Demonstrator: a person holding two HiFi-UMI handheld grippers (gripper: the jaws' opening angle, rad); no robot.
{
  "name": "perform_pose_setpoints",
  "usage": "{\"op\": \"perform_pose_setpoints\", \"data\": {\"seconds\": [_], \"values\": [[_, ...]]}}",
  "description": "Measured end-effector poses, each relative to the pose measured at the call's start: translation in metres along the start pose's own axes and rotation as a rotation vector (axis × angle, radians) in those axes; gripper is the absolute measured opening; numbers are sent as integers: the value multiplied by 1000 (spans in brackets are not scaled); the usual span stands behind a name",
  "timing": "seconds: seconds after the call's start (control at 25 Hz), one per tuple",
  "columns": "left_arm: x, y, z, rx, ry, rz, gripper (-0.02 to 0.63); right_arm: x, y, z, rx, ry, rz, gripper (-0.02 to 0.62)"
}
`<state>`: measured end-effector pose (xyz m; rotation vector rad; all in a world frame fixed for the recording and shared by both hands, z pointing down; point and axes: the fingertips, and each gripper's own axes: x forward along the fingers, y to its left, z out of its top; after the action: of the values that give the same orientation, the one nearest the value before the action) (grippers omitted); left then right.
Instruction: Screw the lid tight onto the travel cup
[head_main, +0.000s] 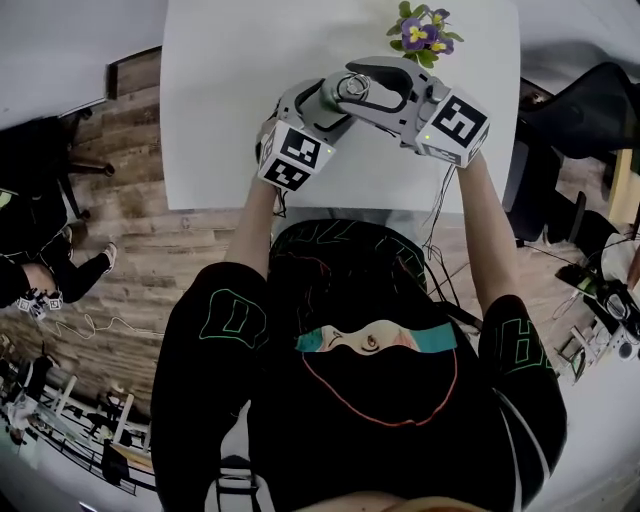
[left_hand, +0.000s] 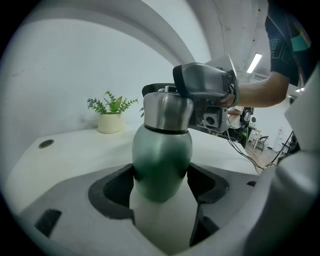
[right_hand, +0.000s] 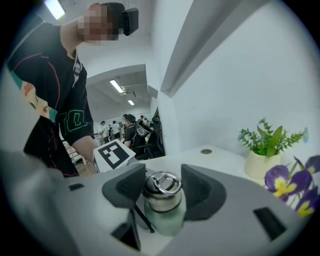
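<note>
so the left gripper (left_hand: 162, 187) jaws clamped the green metal travel cup (left_hand: 162, 155), the right gripper (right_hand: 162, 186) jaws pinched its brushed-steel screw lid (left_hand: 167, 111), and any tilt probably risked cross-threading imo

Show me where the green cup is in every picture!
Head view: upper middle, mostly hidden; only what looks like its lid peeks out.
Left gripper view: dead centre, the cup clamped between the jaws.
Right gripper view: bottom centre, the cup with the jaws around its lid.
Shared landmark: the white table.
</note>
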<state>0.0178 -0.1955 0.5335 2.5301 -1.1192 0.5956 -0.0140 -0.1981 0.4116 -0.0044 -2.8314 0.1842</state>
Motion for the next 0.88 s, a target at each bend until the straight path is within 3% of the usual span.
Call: {"op": "perform_pose_setpoints", "data": {"seconds": [0.6,0.88], "values": [[2,-1,0,1,15,-17,347,-13,-12,-3,173,-145,-510,224],[2,-1,2,0,11,-9,347,-19,-14,-4,214,-205,-682,224]]}}
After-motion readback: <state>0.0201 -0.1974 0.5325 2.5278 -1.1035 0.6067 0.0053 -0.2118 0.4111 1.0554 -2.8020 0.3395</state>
